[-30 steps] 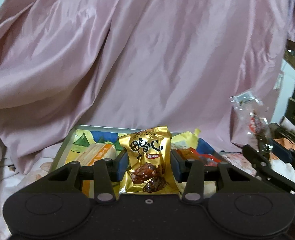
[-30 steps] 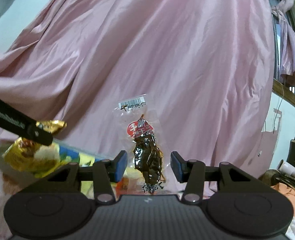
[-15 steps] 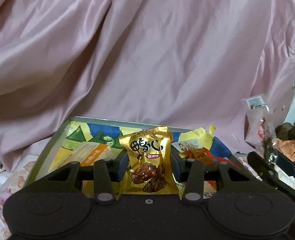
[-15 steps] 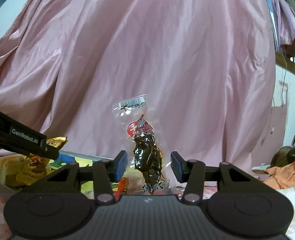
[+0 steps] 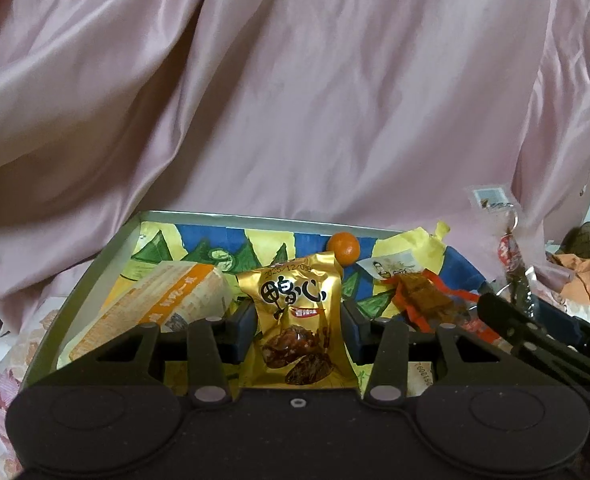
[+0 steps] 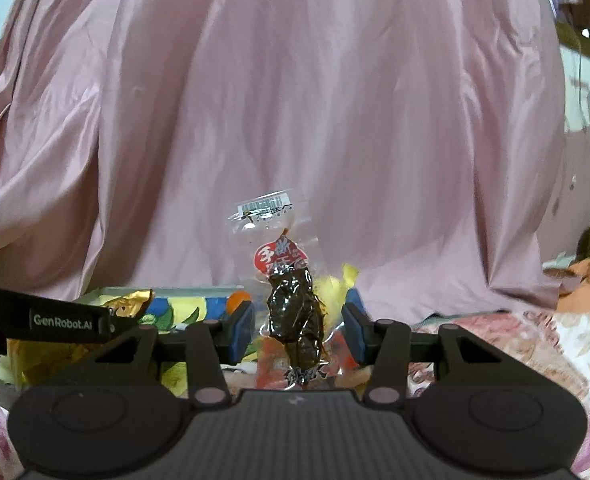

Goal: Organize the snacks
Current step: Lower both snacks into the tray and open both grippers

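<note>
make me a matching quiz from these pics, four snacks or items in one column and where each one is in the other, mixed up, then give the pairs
Items:
1. gold snack packet
2. clear packet of dark meat
3. small orange fruit
4. long orange-and-white packet

Places:
A. lying on the left side of the tray
B. between the fingers of the right gripper
C. at the far edge of the tray, behind the gold packet
D. between the fingers of the left gripper

Pairs: 1-D, 2-B, 3-C, 4-A
</note>
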Demonstrator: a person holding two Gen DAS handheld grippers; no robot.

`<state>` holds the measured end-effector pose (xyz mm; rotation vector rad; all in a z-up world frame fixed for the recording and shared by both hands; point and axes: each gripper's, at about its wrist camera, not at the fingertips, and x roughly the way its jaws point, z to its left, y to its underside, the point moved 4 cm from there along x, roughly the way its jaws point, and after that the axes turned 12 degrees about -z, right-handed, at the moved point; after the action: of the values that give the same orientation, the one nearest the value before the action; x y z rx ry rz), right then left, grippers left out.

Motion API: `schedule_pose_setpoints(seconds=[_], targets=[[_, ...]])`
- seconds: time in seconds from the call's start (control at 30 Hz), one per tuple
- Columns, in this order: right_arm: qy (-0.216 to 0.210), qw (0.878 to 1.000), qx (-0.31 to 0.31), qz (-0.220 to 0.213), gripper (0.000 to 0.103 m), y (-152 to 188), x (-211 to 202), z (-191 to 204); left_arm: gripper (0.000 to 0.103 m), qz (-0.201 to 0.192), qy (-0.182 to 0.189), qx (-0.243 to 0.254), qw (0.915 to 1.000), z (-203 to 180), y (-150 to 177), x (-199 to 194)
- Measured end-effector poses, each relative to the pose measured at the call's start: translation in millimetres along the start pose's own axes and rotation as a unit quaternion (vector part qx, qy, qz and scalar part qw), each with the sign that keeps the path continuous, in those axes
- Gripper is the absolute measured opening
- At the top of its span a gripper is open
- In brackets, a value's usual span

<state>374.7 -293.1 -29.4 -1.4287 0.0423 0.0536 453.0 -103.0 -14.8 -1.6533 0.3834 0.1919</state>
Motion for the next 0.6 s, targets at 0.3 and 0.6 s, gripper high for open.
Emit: schedule_pose_setpoints(seconds=[0.3,0.6], targets=[[-0.007,1.000,0.010,0.027,0.053,9,8,2,0.055,0.014,-0.007,-0.003,0.9999,-2,3,5],[0.004,0.999,0.021,0.025,0.079,2,5,-6,0.088,-0.017,-0.004,-0.022,0.9996,-2,-18,-25]])
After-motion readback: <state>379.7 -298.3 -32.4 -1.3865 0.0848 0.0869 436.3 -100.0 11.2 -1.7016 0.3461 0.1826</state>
